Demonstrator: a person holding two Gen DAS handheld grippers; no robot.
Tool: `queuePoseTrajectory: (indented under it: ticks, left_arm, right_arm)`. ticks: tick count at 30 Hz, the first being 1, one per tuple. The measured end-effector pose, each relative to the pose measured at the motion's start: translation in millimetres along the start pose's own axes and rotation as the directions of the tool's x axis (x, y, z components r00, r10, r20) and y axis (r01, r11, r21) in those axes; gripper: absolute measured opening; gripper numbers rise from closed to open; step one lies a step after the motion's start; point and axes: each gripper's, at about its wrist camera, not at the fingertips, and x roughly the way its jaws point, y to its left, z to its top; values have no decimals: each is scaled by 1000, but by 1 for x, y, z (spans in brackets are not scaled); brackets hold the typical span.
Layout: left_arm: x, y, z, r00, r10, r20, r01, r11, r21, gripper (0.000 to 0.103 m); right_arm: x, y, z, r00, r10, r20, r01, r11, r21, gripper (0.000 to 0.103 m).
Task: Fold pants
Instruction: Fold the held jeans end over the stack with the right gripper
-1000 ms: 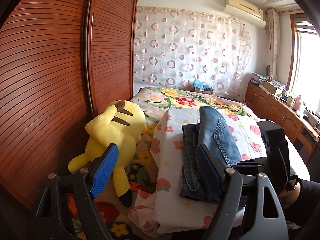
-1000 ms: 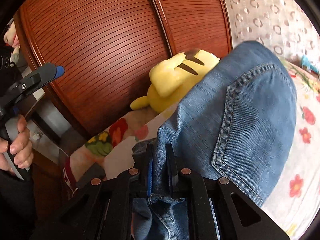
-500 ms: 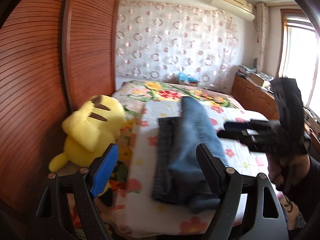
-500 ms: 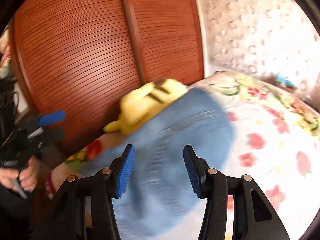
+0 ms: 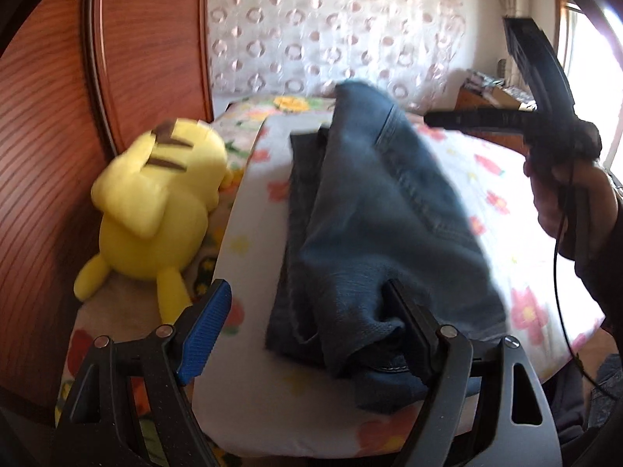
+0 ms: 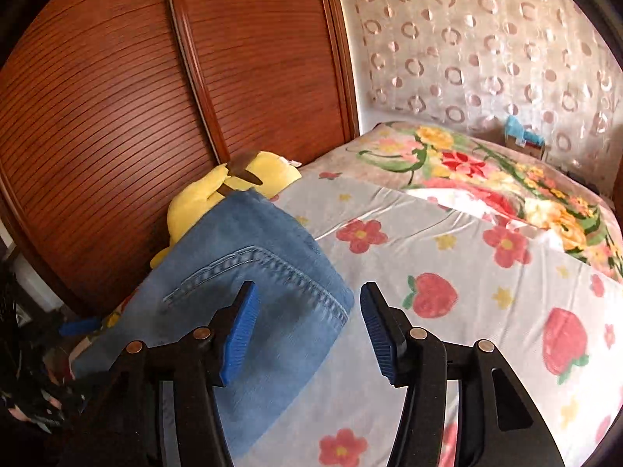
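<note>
The blue denim pants (image 5: 373, 225) lie folded in a stack on the flowered bed sheet (image 5: 253, 241). My left gripper (image 5: 307, 323) is open, with the stack's near end between its fingers. In the right wrist view the pants (image 6: 249, 295) show a back pocket facing up. My right gripper (image 6: 309, 329) is open and empty, above the pants' near right edge. It also shows in the left wrist view (image 5: 440, 118), held in a hand above the bed at the right.
A yellow plush toy (image 5: 159, 202) lies left of the pants against the brown slatted wardrobe doors (image 6: 194, 97). A flowered quilt (image 6: 486, 171) covers the bed's far end under a spotted curtain (image 6: 486, 39). A wooden cabinet (image 5: 483, 101) stands at the right.
My right gripper let go of the pants, opened and drew back up. The top fold dropped flat onto the stack. My left gripper stayed open and came closer over the pants.
</note>
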Motion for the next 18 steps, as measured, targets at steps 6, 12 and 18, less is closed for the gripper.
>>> queuePoseTrajectory:
  ticks: [6,12,18]
  left_arm:
    - [4,8,-11,999,-39,3,39,999,-34,81]
    - [4,11,-18,994,-107,24,109,991,-78,68]
    - [2,8,-20,987,-159,34,162,983,-86,47]
  right_arm:
    - [52,-14,9,998,6,-66,-4,999,39,69]
    - [80,-26,5,991,69,-112,-56,991,119,77]
    - [99,-41,2,979,154,-133,-127,973,195,77]
